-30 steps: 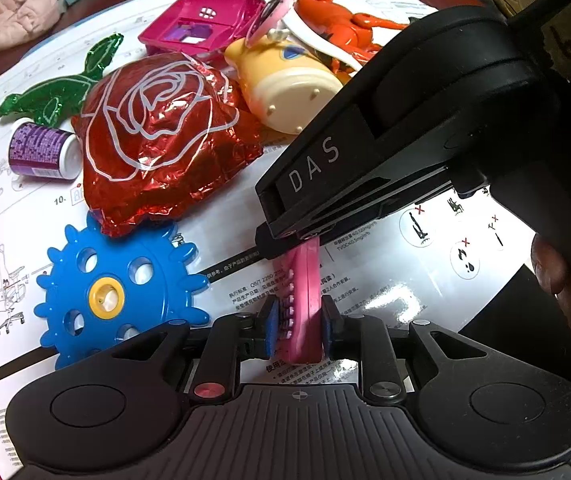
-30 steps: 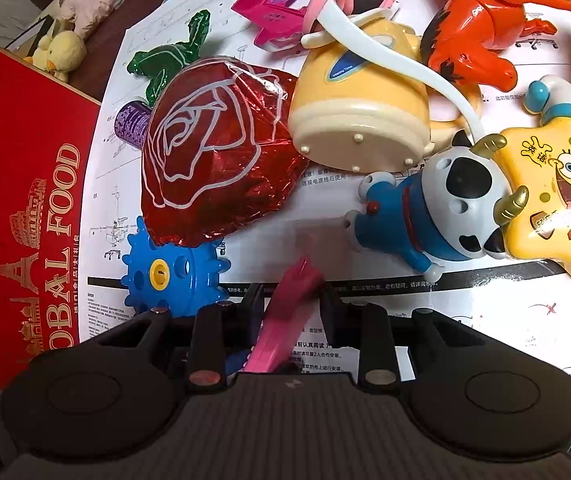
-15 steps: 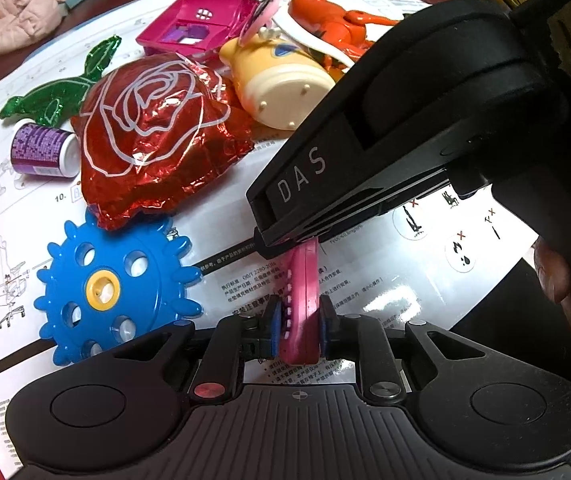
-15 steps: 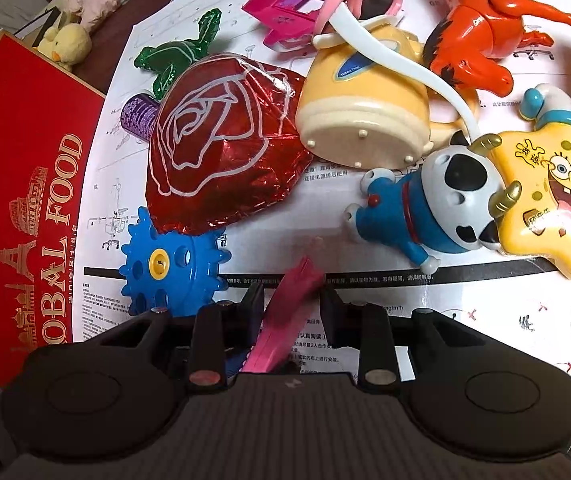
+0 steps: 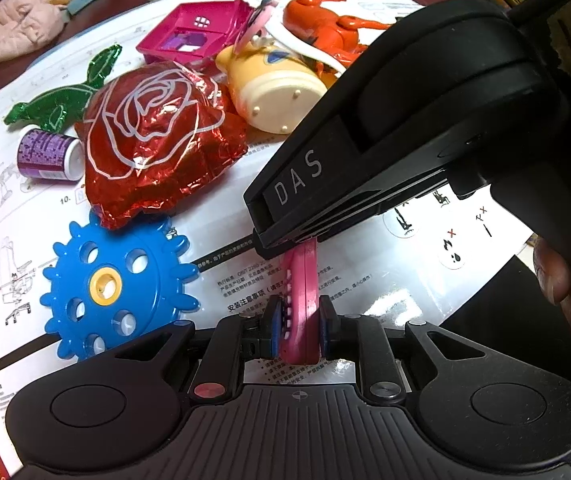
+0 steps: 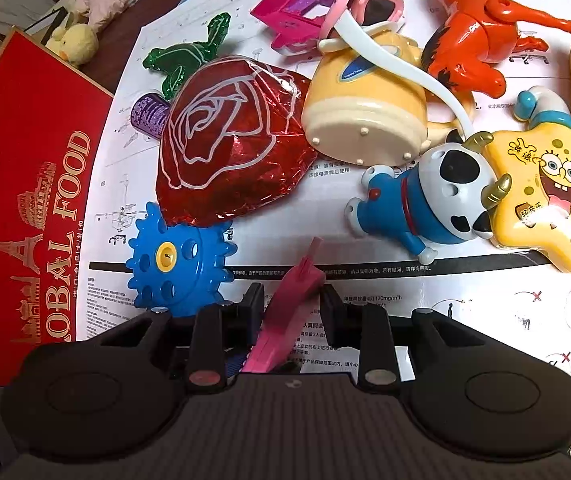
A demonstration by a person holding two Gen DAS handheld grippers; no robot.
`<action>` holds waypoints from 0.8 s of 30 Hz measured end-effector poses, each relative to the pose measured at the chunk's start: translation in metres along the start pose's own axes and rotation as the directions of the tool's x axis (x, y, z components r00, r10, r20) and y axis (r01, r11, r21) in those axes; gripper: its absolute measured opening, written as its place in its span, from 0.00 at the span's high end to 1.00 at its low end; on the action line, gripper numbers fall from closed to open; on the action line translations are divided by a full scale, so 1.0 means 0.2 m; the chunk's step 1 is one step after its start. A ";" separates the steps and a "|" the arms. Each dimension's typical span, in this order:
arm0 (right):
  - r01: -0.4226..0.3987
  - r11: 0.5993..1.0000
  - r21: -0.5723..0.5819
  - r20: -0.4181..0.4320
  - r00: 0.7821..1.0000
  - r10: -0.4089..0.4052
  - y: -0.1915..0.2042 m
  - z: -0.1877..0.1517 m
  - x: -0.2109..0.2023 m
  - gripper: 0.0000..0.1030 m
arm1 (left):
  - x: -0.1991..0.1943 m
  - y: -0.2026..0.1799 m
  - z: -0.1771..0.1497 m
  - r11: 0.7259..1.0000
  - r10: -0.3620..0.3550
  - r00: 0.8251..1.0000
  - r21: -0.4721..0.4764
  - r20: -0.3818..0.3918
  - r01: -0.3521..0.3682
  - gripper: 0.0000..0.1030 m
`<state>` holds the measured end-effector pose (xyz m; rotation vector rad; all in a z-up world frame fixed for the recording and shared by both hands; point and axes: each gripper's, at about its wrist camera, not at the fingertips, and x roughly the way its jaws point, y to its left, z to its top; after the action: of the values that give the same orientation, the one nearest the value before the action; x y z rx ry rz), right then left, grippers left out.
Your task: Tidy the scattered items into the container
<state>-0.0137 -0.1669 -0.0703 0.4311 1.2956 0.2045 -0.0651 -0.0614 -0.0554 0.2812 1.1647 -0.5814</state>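
Between left gripper [image 5: 300, 328] fingers: pink comb-like toy [image 5: 302, 300], pinched by blue pads, teeth facing left. Same pink toy [image 6: 293, 304] slanting through right gripper [image 6: 291, 304]; jaws set wider than toy, contact unclear. Both above white instruction sheet [image 6: 405, 292]. Just beyond: blue gear [image 5: 113, 284], red rose foil balloon [image 5: 157, 136] overlapping its far edge. Farther: purple tube [image 5: 47, 158], green foil leaf [image 5: 65, 98], cream toy [image 5: 273, 88], cow figure [image 6: 425, 204], SpongeBob star [image 6: 545, 192], magenta toy house frame [image 5: 197, 32] open and holding nothing, orange creature [image 6: 481, 28]. Red "Global Food" box [image 6: 25, 200] at sheet's left edge.
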 end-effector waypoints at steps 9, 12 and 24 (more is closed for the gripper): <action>-0.002 1.000 -0.019 0.020 1.000 0.003 0.03 0.00 -0.05 0.67 | -0.05 0.00 0.02 1.000 0.011 1.000 -0.002 0.020 -0.011 0.85; -0.006 1.000 -0.027 0.038 0.999 0.007 0.04 0.01 -0.08 0.67 | -0.08 0.00 0.02 1.000 0.014 0.999 -0.006 0.035 -0.014 0.85; -0.007 0.997 -0.075 0.086 0.996 0.013 0.11 0.02 -0.18 0.67 | -0.20 -0.02 0.05 1.000 0.029 0.996 -0.010 0.081 -0.028 0.85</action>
<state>-0.0185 -0.1617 -0.0283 0.3785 1.1974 0.2397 -0.0709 -0.0578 -0.0150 0.2641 1.0833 -0.5581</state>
